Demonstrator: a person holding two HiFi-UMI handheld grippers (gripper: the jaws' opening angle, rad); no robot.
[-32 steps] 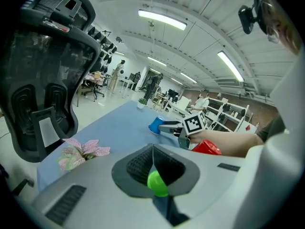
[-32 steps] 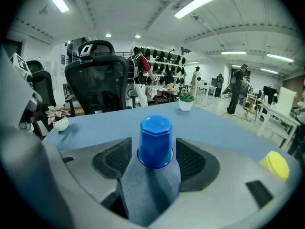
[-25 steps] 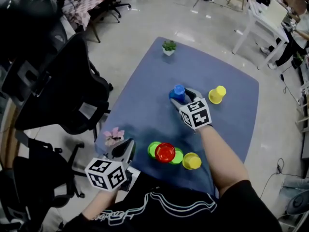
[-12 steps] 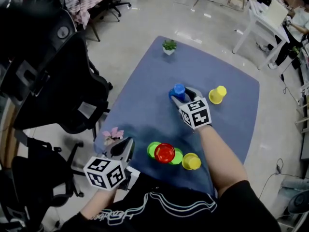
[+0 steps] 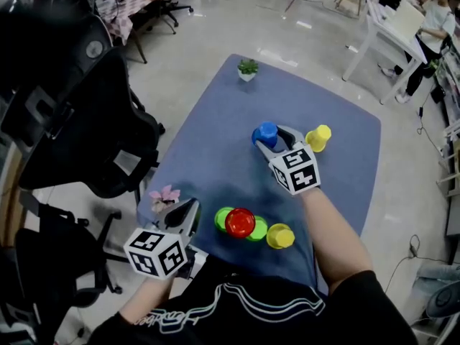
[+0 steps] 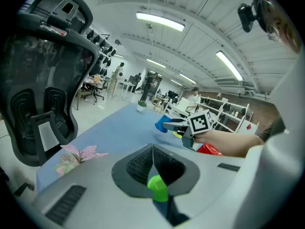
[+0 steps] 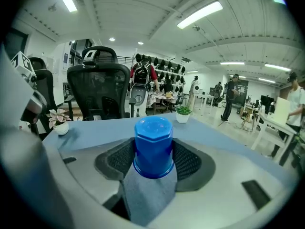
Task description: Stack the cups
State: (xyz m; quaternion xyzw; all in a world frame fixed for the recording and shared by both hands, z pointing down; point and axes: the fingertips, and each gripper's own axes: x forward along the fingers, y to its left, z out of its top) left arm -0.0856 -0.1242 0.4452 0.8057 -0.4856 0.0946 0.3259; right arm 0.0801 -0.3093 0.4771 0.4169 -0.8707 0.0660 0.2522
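1. My right gripper is clamped on the blue cup, w/ a pad pressing each side. The jaws have just been closing, w/ the cup btwn them.
2. In the right gripper view the blue cup fills the gap of the right gripper. It's upside down, flat base up and wide rim low. Can't tell if the rim touches the cloth.
3. That cup is over the far-middle part of the blue table, well apart from the cups near me.
4. My left gripper hovers at the table's near-left edge. Its jaws are pressed together w/ nothing in them.
5. In the left gripper view the pads of the left gripper meet in one line. A bit of the left green cup shows low down, past them.
6. Near edge, in front of me: the red cup sits on top, btwn the left green cup and the right green cup.
7. The near yellow cup stands just beside that group, on its right.
8. The far yellow cup is near the right gripper, on its right, not touching it.
9. Other stuff: a small plant at the far corner, a pink flower just beside my left gripper, and a black chair off the table's left side.
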